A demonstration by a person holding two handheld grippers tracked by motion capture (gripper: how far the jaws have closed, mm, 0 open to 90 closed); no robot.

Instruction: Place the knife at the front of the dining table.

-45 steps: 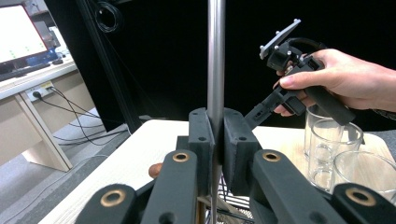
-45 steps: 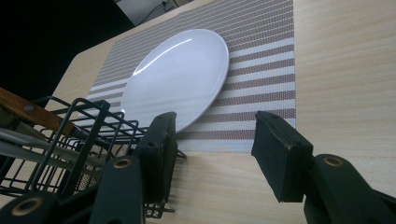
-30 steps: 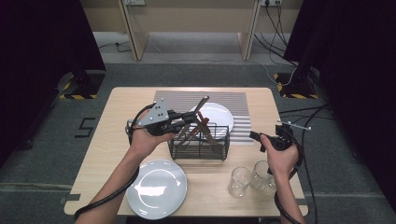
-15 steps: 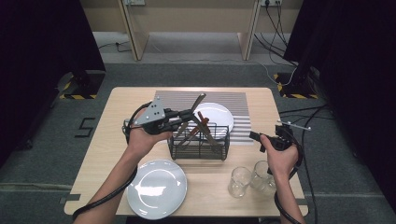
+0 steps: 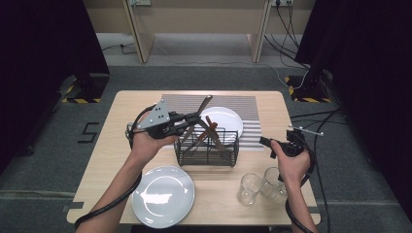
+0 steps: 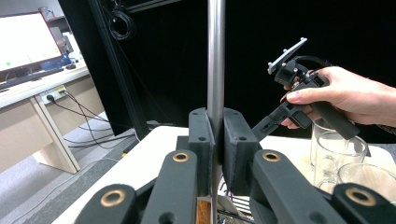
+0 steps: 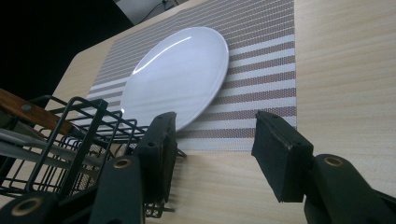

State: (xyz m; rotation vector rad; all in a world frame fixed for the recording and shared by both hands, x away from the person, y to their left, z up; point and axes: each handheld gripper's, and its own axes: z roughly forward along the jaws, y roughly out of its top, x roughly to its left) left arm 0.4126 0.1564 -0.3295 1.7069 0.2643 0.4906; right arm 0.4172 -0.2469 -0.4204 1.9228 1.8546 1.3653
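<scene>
Knife (image 6: 215, 70) sits clamped in our left gripper (image 5: 193, 118), jaws pinched tight on the steel blade, long axis running 12 to 6 in the left gripper view, wooden handle low toward the wire basket (image 5: 207, 150). We judge a straight lift along that axis clears it. Right gripper (image 7: 212, 149) idles at 3 o'clock of the basket, jaws apart and empty, near the glasses (image 5: 262, 187).

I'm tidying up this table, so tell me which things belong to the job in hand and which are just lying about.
In the job:
left tool, shut on a knife
wire basket

Lying about:
near plate
plate on the striped mat
two glasses
right tool, open
</scene>
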